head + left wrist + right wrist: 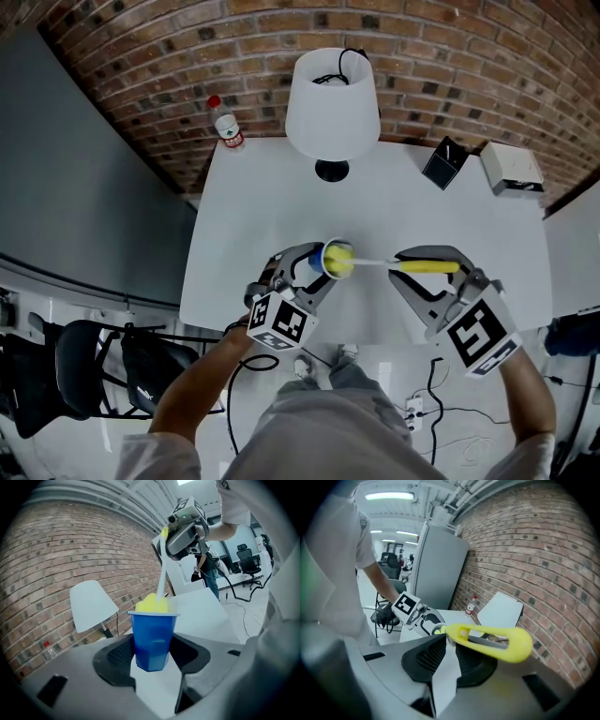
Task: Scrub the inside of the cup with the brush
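Cup (pixel 152 639), blue, sits clamped between the left gripper's (pixel 152 654) jaws, tipped sideways in front of the lamp (pixel 332 103). Right gripper's (pixel 449 644) jaws pinch the brush (pixel 520 645) by its yellow handle, with the brush head in the cup's mouth.

The cup (pixel 152 639) in the dark grey left tongs (pixel 152 654) is blue. The brush (pixel 497 641) in the right tongs (pixel 450 660) is yellow with a white stem. The tongs' markers (pixel 281 323) are black-and-white squares. Beyond them are a white table (pixel 394 197), a white lamp (pixel 333 103) and a red-brown brick wall (pixel 141 75).

left gripper (pixel 314 267) clamped in a grip, right gripper (pixel 424 270) likewise, tips facing inward, forearms (pixel 192 394) extended
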Available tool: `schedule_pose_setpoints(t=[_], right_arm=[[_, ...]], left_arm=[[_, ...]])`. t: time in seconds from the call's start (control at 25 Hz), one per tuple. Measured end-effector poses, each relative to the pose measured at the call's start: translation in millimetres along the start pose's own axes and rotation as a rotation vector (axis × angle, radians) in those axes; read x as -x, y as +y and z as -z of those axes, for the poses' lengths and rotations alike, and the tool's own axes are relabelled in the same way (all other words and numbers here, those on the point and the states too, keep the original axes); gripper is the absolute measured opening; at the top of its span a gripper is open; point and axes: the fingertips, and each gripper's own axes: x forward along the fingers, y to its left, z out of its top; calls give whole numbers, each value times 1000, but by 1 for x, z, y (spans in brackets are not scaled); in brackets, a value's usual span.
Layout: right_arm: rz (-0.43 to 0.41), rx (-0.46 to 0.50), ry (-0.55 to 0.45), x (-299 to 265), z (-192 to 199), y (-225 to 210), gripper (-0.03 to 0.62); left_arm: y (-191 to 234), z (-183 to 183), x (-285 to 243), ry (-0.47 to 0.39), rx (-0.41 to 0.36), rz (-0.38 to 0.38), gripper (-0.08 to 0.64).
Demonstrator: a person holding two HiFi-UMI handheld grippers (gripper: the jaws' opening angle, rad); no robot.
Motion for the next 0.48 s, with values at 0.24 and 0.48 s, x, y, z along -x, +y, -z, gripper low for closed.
schedule_pose_setpoints(t=[0.24, 0.48], right_arm=[[-41, -14, -10, 0, -4, 6, 48], [-20, -299, -20, -6, 4, -2, 44]], left_arm=[[2, 1, 0, 12, -18, -13, 242], [12, 5, -1, 48, -46, -84, 241]])
